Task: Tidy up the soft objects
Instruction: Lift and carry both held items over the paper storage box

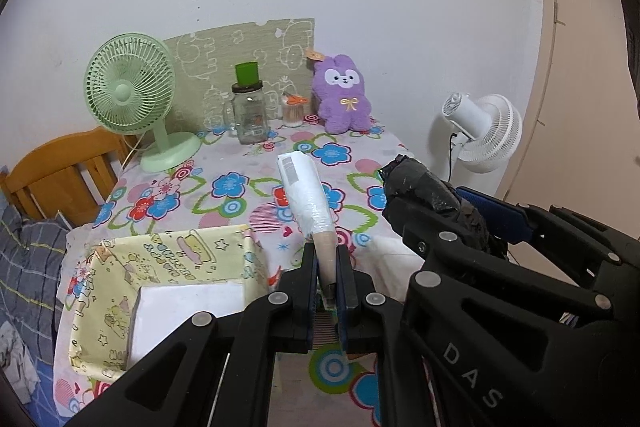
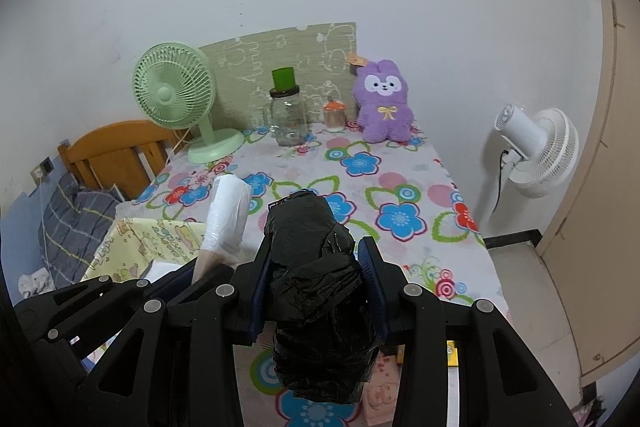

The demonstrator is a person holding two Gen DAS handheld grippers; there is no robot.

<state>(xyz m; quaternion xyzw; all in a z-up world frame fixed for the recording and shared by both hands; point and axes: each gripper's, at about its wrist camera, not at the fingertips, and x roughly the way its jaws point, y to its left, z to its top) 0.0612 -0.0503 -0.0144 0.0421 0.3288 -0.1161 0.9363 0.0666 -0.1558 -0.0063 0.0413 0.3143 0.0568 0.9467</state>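
My left gripper (image 1: 329, 259) is shut on the beige core end of a white plastic-bag roll (image 1: 305, 189), which sticks up and away over the flowered tablecloth (image 1: 240, 163). To its right, my right gripper (image 2: 316, 259) is shut on a black plastic-bag roll (image 2: 316, 267); the same black plastic-bag roll (image 1: 428, 187) shows in the left wrist view. The white plastic-bag roll (image 2: 227, 215) appears left of it in the right wrist view. A yellow cartoon-print fabric box (image 1: 168, 267) with a white item inside stands below and left of the left gripper. A purple plush bunny (image 1: 344, 95) sits at the table's far side.
At the back stand a green desk fan (image 1: 132, 95), a glass jar (image 1: 250, 115) with a green cup on top, and a cotton-swab pot (image 1: 294, 111). A white fan (image 1: 486, 131) stands on the floor to the right. A wooden headboard (image 1: 60, 175) and bedding lie left.
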